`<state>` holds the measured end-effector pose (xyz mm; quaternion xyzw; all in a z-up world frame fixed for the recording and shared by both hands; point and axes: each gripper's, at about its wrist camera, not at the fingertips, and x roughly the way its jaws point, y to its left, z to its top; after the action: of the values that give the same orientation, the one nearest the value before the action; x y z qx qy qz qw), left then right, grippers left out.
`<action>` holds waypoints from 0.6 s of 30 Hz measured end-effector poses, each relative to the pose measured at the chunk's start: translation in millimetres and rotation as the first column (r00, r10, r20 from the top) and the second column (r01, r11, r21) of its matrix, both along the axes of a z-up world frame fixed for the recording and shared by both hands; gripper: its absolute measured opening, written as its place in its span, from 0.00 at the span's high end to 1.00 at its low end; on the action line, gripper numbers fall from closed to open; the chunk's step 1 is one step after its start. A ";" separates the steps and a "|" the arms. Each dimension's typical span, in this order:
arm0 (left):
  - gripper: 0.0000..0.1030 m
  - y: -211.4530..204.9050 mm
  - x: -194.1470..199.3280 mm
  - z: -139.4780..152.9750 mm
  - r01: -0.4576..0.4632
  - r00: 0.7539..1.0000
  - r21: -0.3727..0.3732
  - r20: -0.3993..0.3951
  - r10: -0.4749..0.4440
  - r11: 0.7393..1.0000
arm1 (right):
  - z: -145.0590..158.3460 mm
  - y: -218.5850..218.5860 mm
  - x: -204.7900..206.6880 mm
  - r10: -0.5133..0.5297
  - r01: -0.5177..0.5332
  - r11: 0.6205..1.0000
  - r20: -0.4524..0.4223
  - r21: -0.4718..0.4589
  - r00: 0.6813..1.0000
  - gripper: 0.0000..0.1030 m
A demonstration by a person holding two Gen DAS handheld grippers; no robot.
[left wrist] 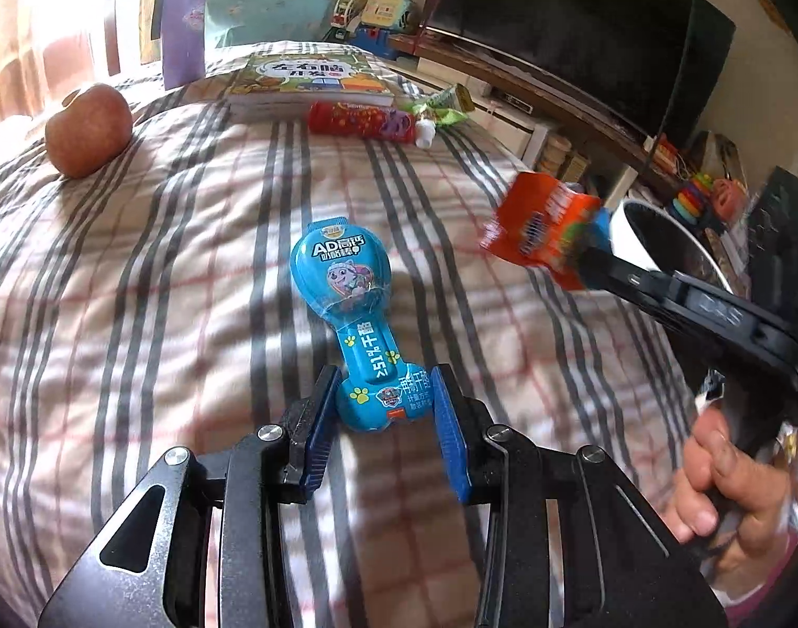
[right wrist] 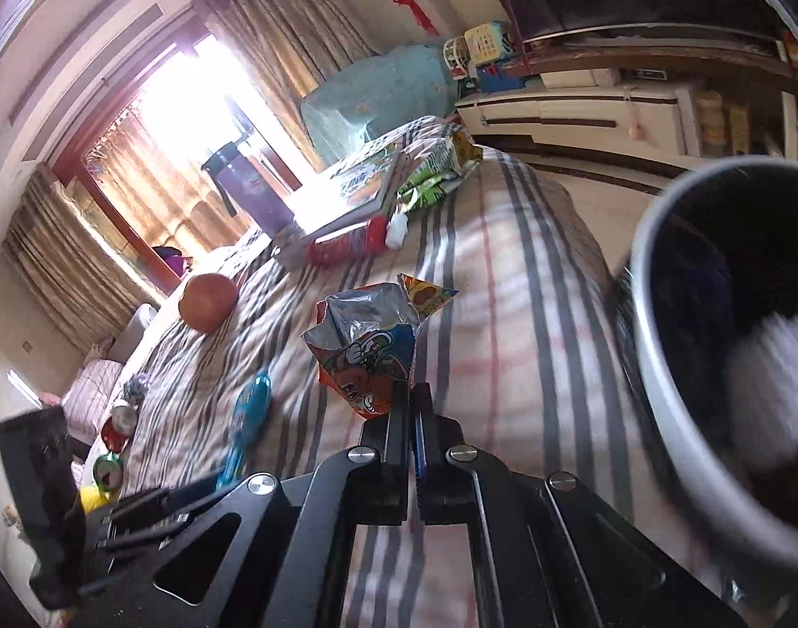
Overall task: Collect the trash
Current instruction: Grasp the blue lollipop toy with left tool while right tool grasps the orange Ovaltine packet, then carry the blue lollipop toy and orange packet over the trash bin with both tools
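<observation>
A blue cheese-stick wrapper (left wrist: 346, 282) lies on the striped bedspread (left wrist: 189, 261). My left gripper (left wrist: 388, 403) has its blue pads against both sides of the wrapper's near end, shut on it. My right gripper (right wrist: 414, 403) is shut on a torn orange snack wrapper (right wrist: 367, 345) and holds it above the bed. In the left wrist view that orange wrapper (left wrist: 545, 230) hangs blurred beside the white-rimmed trash bin (left wrist: 655, 235). From the right wrist, the bin (right wrist: 661, 366) fills the right side, its dark inside open.
On the far side of the bed lie an apple (left wrist: 87, 131), a picture book (left wrist: 310, 78), a red tube (left wrist: 362, 120) and a green wrapper (left wrist: 441, 104). A purple bottle (left wrist: 181, 21) stands behind. A TV cabinet (left wrist: 556, 104) runs along the right.
</observation>
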<state>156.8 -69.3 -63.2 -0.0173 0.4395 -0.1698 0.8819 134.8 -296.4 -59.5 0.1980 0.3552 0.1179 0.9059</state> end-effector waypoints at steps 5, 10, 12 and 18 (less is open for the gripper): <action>0.65 -3.0 -10.0 -3.6 0.006 1.000 0.028 0.008 -0.006 1.000 | 0.7 8.5 -19.2 -0.005 0.004 0.999 -0.005 -0.050 1.000 0.98; 0.49 1.2 -3.2 -0.7 -0.037 0.999 0.009 -0.004 0.037 0.999 | -3.6 7.8 -13.8 -0.003 0.002 0.999 -0.041 -0.042 0.999 0.77; 0.48 1.7 0.6 -0.6 -0.053 0.999 0.019 0.005 0.053 0.998 | -4.6 6.5 -13.8 -0.001 0.000 0.999 -0.041 -0.035 0.999 0.50; 0.48 -7.2 9.1 -5.3 -0.046 0.999 0.069 0.028 0.044 0.997 | -4.2 10.0 -9.5 0.005 -0.006 0.999 -0.038 -0.037 0.999 0.45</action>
<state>165.9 -76.5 -68.5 0.0060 0.4327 -0.1349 0.8914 125.3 -286.5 -63.8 0.1821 0.3751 0.1099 0.9022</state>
